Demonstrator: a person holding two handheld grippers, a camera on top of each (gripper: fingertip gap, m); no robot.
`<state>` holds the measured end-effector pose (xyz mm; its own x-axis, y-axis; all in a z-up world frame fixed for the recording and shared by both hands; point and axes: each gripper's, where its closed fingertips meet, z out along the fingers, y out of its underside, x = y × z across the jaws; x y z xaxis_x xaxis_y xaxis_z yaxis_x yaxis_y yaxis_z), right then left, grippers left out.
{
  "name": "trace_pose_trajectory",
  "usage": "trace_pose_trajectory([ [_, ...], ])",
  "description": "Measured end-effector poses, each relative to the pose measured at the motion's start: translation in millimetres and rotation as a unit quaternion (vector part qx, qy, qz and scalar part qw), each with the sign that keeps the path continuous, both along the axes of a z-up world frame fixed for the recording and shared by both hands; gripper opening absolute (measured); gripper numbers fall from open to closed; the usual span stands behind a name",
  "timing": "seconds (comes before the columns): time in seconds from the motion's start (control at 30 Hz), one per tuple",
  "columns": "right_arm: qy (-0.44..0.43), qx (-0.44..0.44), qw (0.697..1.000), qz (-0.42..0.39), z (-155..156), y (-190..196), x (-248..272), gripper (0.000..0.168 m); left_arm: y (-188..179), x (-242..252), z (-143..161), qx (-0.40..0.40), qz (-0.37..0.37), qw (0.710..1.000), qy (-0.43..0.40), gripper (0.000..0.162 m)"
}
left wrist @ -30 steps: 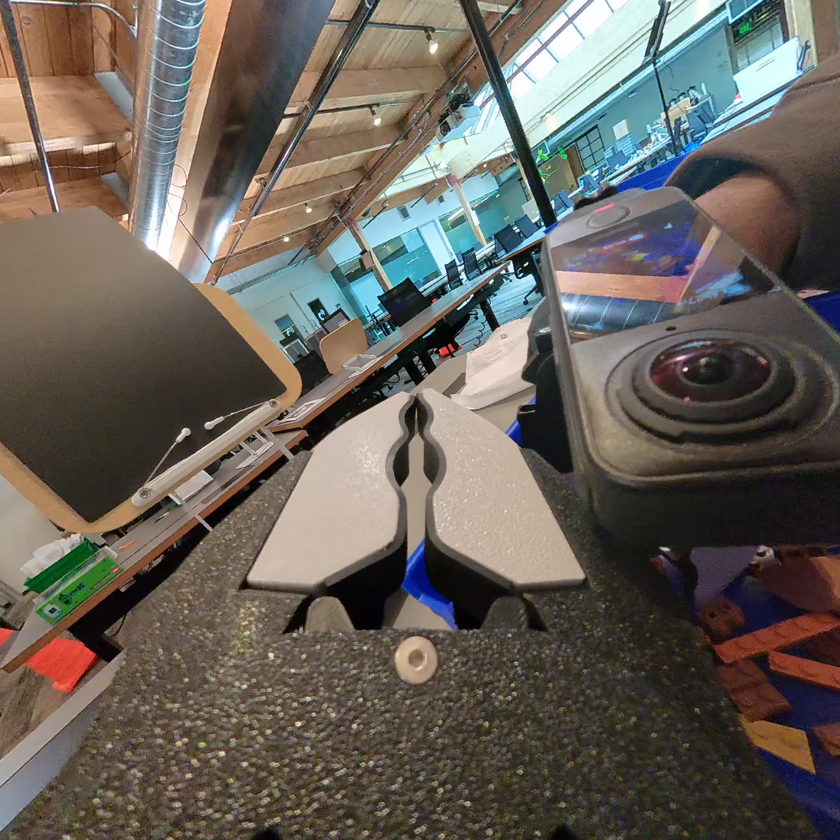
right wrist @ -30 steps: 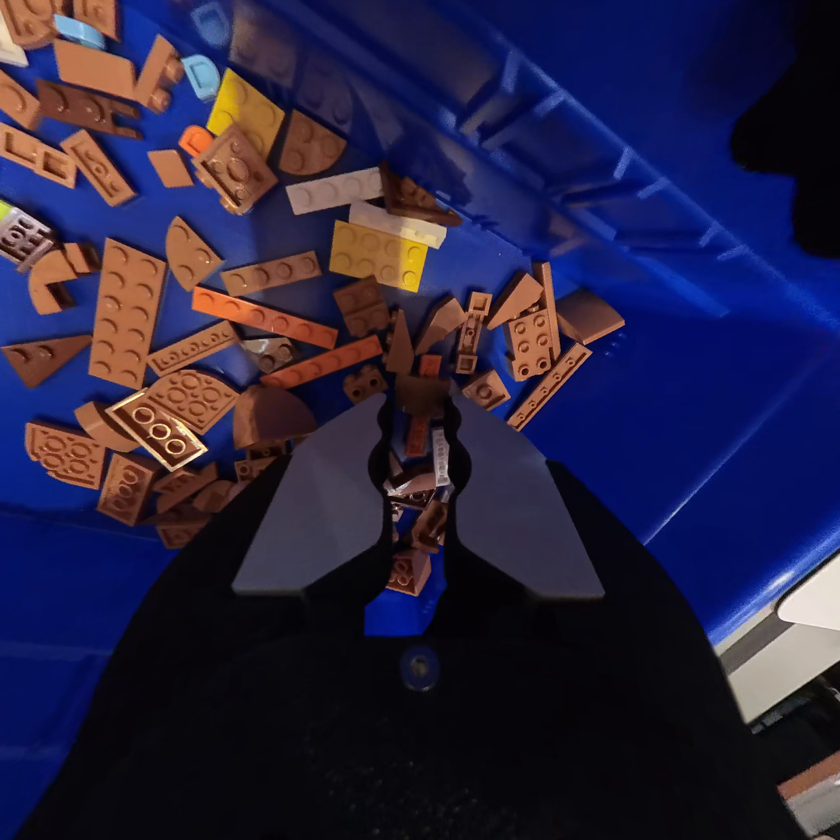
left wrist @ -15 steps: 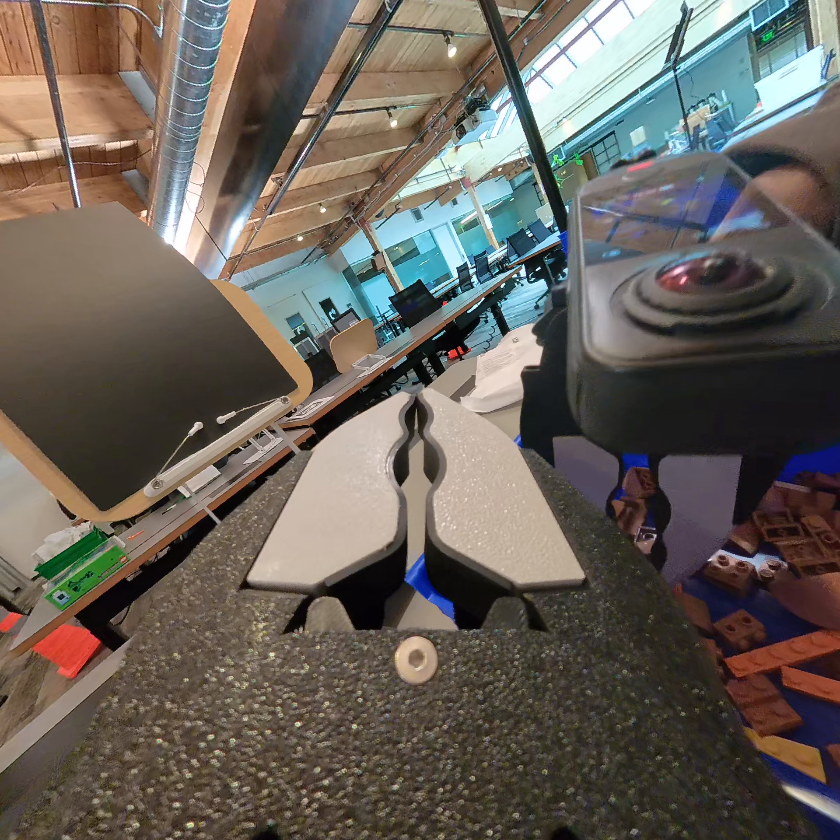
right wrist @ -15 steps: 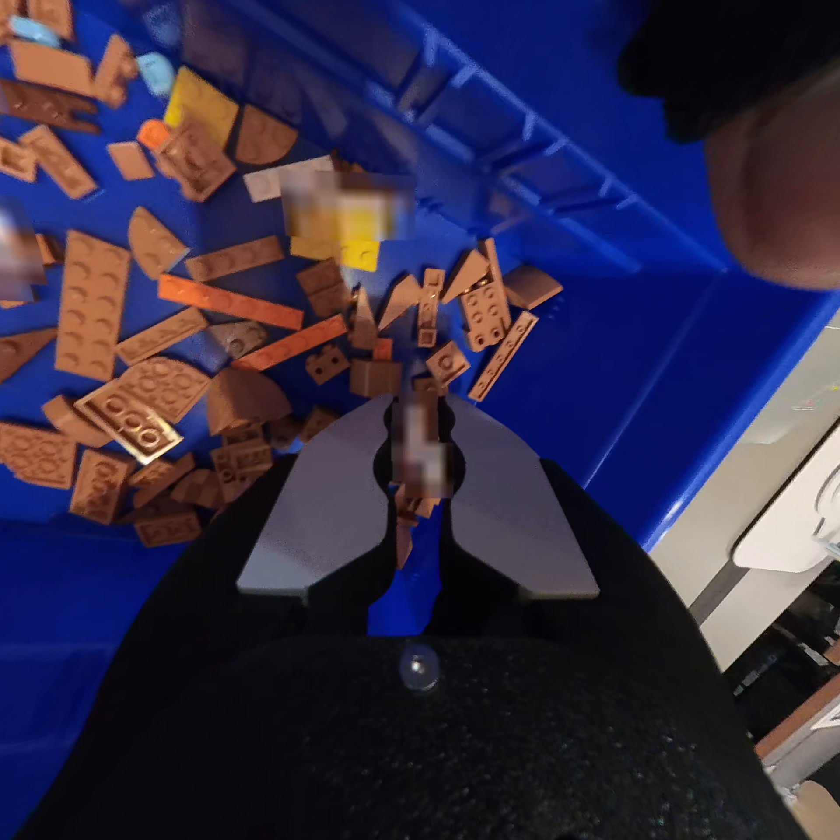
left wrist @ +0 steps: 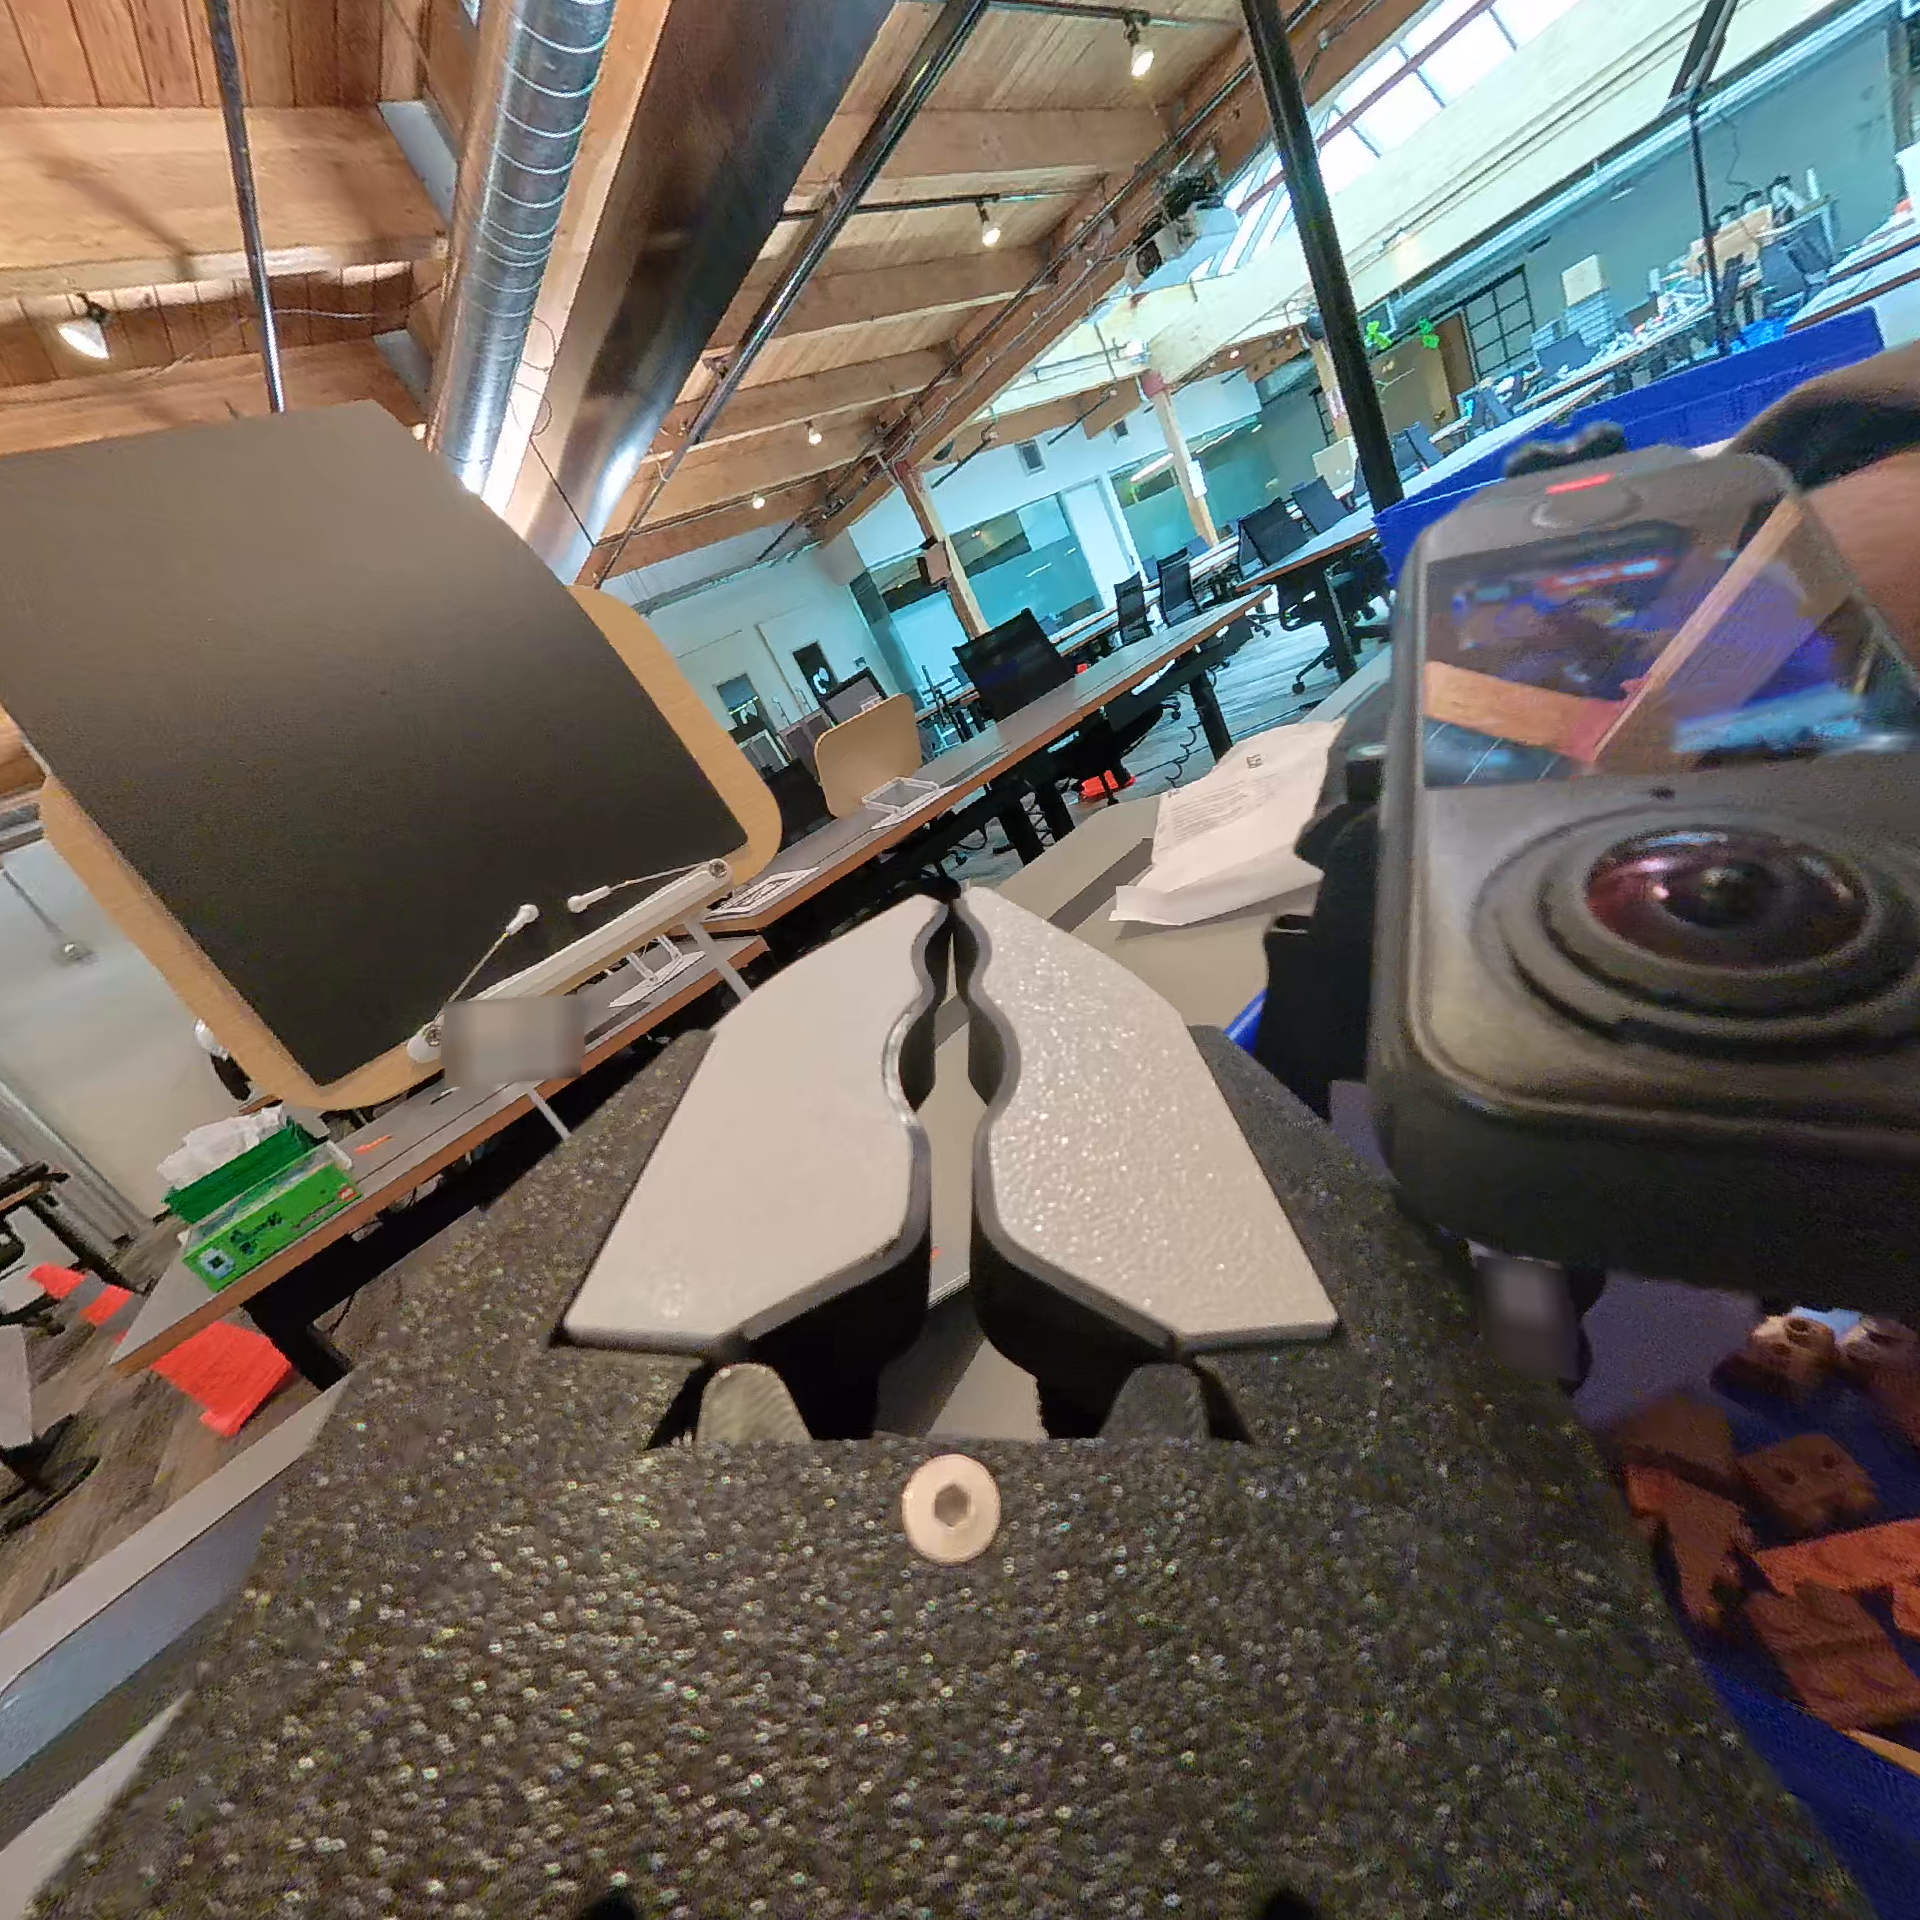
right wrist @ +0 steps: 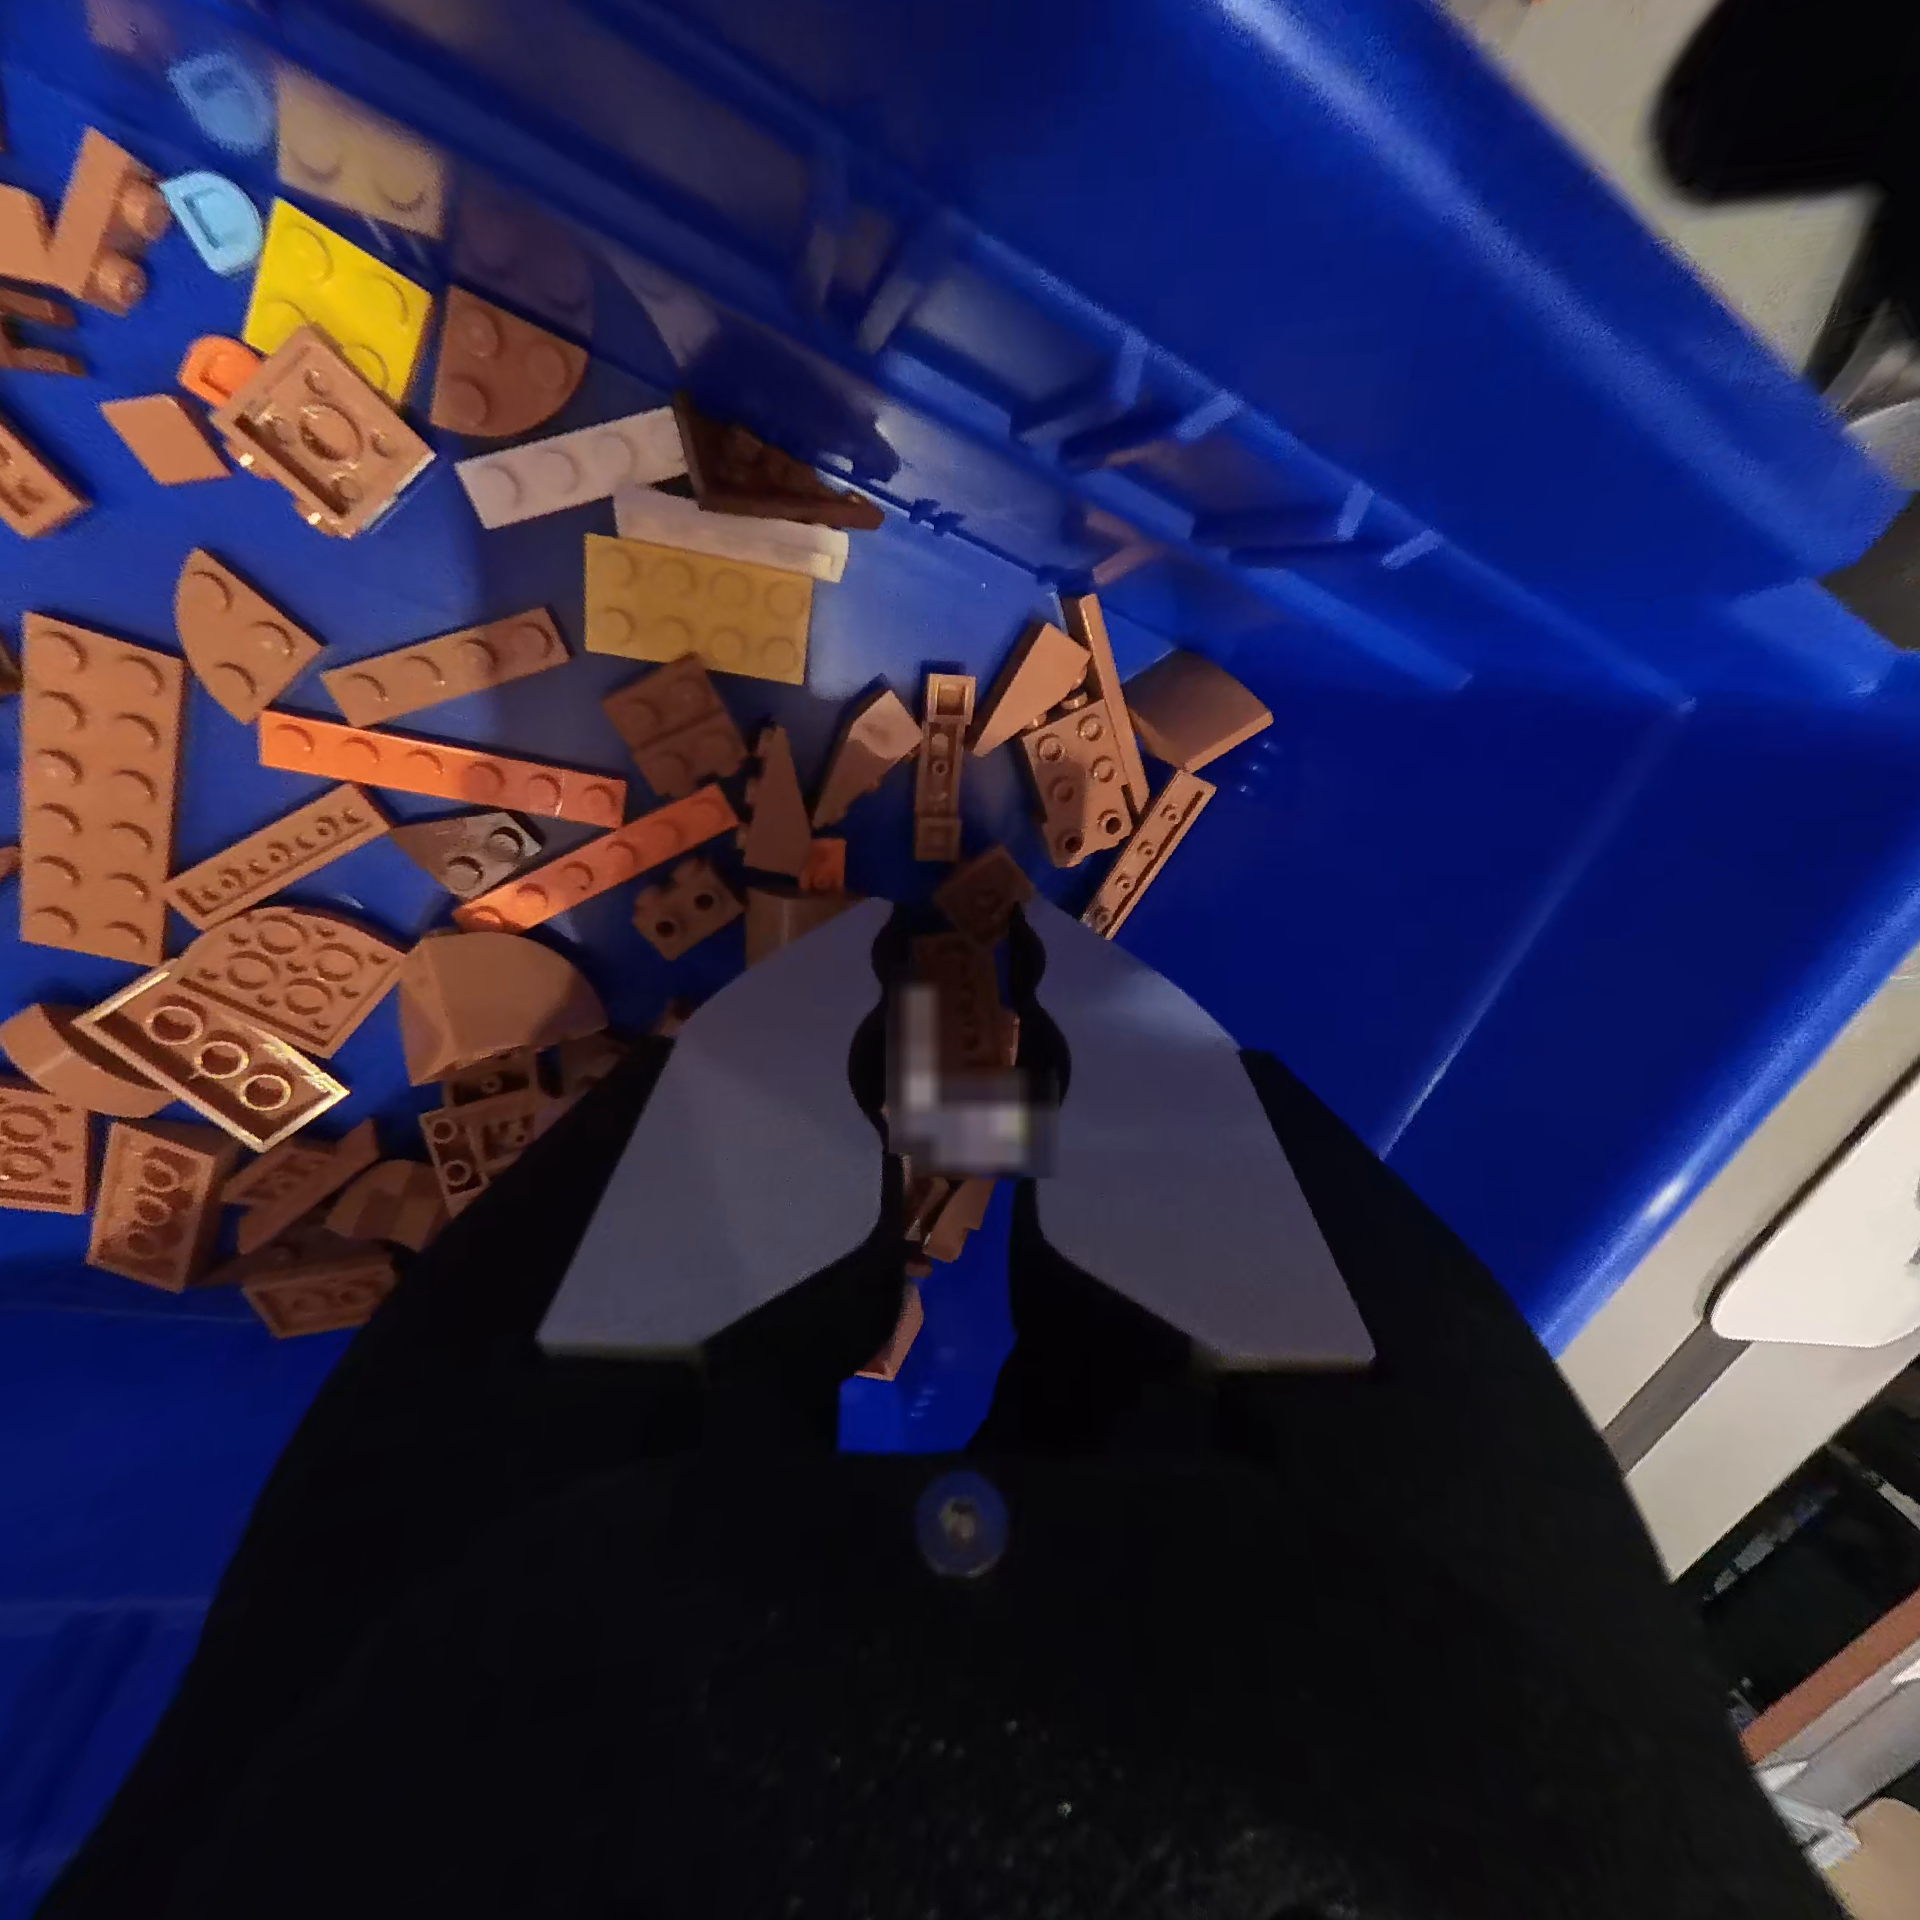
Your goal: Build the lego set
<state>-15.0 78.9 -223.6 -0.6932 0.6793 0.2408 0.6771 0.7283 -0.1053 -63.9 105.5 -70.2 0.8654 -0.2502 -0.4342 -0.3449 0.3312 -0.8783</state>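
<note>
Loose lego pieces (right wrist: 436,769), mostly brown with some orange, yellow and white, lie on the floor of a blue bin (right wrist: 1455,644). My right gripper (right wrist: 961,920) hangs over the bin's near corner. It is shut on a small brown lego piece (right wrist: 961,987) that sits upright between the jaws; its lower part is blurred. My left gripper (left wrist: 954,914) is shut and empty, held level beside the bin and pointing out into the room. The right gripper's camera (left wrist: 1662,894) fills the right of the left wrist view, with brown pieces (left wrist: 1787,1496) below it.
The bin's ribbed wall (right wrist: 1143,343) rises behind the pieces. A grey table edge and a white object (right wrist: 1829,1278) lie outside the bin on the right. A black panel with a wooden rim (left wrist: 343,727), long desks (left wrist: 1039,748) and papers (left wrist: 1226,831) stand beyond the left gripper. Tip to tip, the grippers are about 15 centimeters apart.
The right gripper shifted over the bin with the brown piece staying between its jaws. In the left wrist view the right gripper's camera rose, then came back lower and closer. The left gripper stayed shut.
</note>
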Motion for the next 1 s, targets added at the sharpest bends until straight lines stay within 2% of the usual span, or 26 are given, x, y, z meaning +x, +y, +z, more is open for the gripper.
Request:
trace_pose_trajectory([
  [0.43, -0.007, -0.048, 0.997, -0.057, -3.5, -1.2, 6.7, 0.014, 1.1, -12.3, 4.5, 0.003, 0.015, 0.999, -0.03, 0.0],
  [0.63, -0.038, -0.063, 0.996, -0.054, -8.4, -5.9, 22.5, 0.01, 0.1, -16.5, 7.9, 0.006, 0.013, 0.999, -0.045, 0.0],
  [0.83, 0.001, -0.061, 0.996, -0.062, 7.5, -2.1, 23.8, 0.01, -1.1, -14.8, 8.4, 0.009, 0.01, 0.999, -0.043, 0.0],
  [1.0, 0.089, -0.052, 0.989, -0.105, 32.1, 0.9, 24.2, 0.011, -4.4, -4.9, 7.9, 0.005, -0.026, 0.999, -0.039, 0.0],
])
